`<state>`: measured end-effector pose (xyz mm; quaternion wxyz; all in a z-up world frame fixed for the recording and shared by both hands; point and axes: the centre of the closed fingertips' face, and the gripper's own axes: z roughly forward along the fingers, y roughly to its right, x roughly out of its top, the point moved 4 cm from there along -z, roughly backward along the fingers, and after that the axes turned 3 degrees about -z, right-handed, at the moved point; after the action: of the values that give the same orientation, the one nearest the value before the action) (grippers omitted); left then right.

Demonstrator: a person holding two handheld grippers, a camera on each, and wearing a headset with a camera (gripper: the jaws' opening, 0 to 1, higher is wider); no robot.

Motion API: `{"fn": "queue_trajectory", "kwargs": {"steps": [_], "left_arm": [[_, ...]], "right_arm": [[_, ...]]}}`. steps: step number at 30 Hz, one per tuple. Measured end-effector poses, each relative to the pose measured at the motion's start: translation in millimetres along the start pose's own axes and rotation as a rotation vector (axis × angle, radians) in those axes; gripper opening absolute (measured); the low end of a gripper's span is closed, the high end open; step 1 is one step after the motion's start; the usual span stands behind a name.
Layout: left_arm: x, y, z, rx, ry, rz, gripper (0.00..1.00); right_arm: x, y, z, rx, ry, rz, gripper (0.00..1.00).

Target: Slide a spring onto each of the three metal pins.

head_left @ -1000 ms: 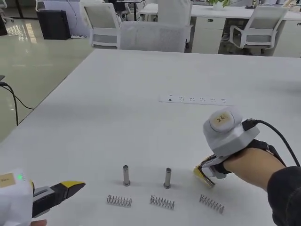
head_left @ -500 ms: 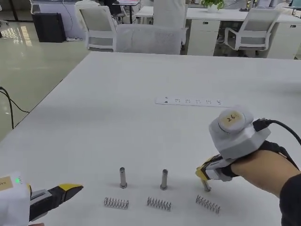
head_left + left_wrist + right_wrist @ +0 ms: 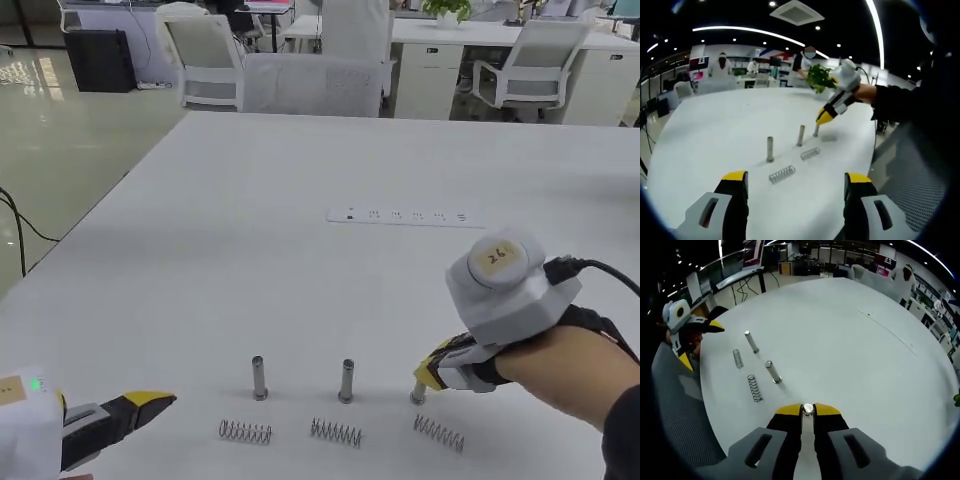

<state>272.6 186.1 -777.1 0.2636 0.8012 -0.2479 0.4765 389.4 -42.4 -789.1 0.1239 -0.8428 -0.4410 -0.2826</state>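
Right claw (image 3: 424, 376) grips the end pin (image 3: 418, 396) near the worktop's (image 3: 300, 250) front edge. Left claw (image 3: 796, 179) is released and empty.

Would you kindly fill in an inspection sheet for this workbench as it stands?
Surface: white table, no marks seen.
Job's things: left pin, middle pin, right pin upright, bare; left spring, middle spring, right spring lying before them.
Clutter: power strip.
Grippers: left gripper open, off the work; right gripper shut on right pin.
Cables: cable from right gripper.
Surroundings: chairs, desks.
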Motion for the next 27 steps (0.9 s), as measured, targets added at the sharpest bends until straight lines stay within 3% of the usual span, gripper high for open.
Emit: {"fn": "queue_trajectory", "kwargs": {"steps": [10, 20, 27], "left_arm": [[-0.9, -1.3, -0.6, 0.003, 0.002, -0.005, 0.75], [-1.6, -2.1, -0.4, 0.006, 0.001, -0.006, 0.75], [-1.2, -1.3, 0.3, 0.006, -0.001, -0.007, 0.75]], "right_arm": [[-0.6, 1.0, -1.9, -0.014, -0.013, -0.006, 0.05], [0.6, -0.5, -1.5, 0.000, 0.009, -0.021, 0.05], [-1.7, -0.2, -1.4, 0.008, 0.013, -0.019, 0.10]]}}
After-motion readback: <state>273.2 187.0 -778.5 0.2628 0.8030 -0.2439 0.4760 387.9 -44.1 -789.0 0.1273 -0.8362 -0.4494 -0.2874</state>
